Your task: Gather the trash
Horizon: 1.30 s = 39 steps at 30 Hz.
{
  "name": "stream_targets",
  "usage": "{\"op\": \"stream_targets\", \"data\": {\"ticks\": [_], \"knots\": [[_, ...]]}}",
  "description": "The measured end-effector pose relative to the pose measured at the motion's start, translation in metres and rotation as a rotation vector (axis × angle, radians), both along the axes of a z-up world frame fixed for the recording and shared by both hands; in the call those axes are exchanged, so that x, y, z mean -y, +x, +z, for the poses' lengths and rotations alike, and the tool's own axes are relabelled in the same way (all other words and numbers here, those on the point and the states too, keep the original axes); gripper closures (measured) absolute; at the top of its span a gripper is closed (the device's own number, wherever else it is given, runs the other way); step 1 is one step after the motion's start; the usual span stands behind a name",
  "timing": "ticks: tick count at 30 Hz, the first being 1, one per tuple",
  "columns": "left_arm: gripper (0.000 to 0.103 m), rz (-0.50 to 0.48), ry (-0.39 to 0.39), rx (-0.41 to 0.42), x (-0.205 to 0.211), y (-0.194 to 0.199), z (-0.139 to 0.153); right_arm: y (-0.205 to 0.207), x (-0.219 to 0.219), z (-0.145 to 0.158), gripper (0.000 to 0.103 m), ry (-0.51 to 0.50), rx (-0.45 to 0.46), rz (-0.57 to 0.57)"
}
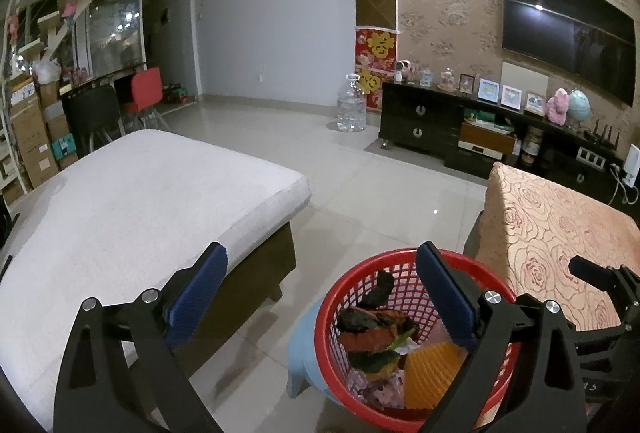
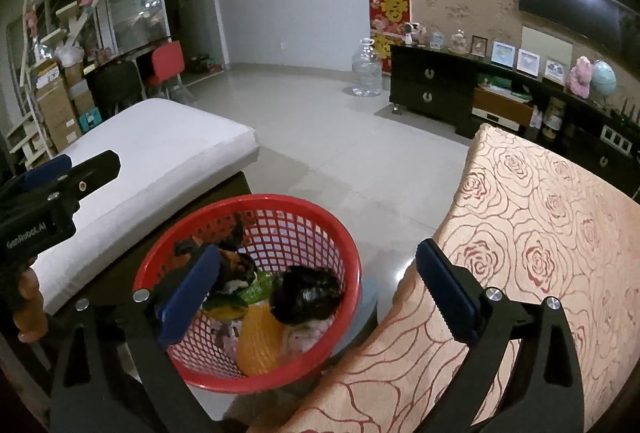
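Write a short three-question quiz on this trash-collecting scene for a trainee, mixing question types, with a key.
1. True or false: the red basket is empty.
2. The left gripper and right gripper are: A) both open and holding nothing; B) both shut on trash; C) one open, one shut.
3. Fill in: the basket stands between the white cushioned seat and the surface covered with a ____-patterned cloth.

Key
1. False: it holds a yellow ridged piece, a dark crumpled lump and other scraps.
2. A
3. Rose
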<state>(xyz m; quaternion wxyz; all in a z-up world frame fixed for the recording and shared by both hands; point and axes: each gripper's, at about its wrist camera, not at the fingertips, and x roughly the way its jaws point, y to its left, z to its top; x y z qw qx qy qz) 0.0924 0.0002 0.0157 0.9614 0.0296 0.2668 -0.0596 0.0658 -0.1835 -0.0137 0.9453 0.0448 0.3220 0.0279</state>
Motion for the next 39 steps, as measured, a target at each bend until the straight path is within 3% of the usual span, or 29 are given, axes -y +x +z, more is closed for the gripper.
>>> {"op": "stream_targets", "data": {"ticks": [20,39], "knots": [[0.011,-0.040,0.027,0.007,0.012,-0.040,-0.015,-0.074,0.001,0.000,0.007,0.031,0.047,-0.039],[0.009,-0.042,0.041,-0.007,0.014,-0.055,-0.024,-0.075,0.004,0.000,0.007,0.039,0.060,-0.047]]}}
